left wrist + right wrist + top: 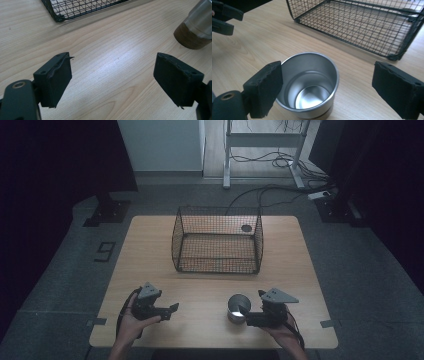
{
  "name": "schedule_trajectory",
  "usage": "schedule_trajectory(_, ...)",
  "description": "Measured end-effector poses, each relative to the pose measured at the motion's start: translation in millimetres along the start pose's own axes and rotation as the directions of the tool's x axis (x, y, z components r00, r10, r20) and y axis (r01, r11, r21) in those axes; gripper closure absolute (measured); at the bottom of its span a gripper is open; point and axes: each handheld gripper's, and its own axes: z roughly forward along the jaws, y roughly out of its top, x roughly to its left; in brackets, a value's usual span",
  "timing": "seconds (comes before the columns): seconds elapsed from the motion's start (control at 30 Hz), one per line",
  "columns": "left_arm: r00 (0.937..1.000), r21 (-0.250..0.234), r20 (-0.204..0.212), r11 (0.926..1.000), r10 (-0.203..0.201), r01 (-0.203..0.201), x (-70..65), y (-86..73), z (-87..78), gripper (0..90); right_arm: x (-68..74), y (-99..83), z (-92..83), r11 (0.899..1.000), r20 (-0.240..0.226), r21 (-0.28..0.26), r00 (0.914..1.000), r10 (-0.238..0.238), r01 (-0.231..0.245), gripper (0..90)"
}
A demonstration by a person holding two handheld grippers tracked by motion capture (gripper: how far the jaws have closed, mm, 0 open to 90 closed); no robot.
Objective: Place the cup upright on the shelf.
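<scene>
We find the right gripper (327,90) open astride the steel cup (308,83) before the wire basket (362,27); an off-centre close could tip it. The left gripper (112,82) is open, empty.

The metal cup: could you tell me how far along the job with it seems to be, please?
Nothing looks done yet: the metal cup stands upright on the table, outside the wire basket, which holds nothing. In hand: the right gripper is open, its jaws either side of the cup without pressing it. The left gripper waits open. Probably left: gripping, lifting and placing the cup in the basket.
</scene>
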Motion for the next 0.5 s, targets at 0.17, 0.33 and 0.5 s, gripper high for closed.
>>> schedule_trajectory(0.17,1.0,0.001,0.0,1.0,-0.001,0.001,0.6,-0.1,0.2,15.4,6.8,-1.8,7.8,0.999,-0.014,0.03,0.9998,-0.012,0.012,5.3)
schedule_trajectory(0.33,1.0,0.005,0.001,1.0,0.001,-0.001,0.3,-0.4,1.8,15.3,12.9,-3.5,14.9,0.998,-0.027,0.055,0.9994,-0.023,0.025,2.2)
schedule_trajectory(0.5,1.0,0.008,0.002,1.0,0.004,-0.004,-0.9,-0.3,2.6,15.3,16.2,-5.4,22.8,0.997,-0.028,0.069,0.999,-0.035,0.037,0.0)
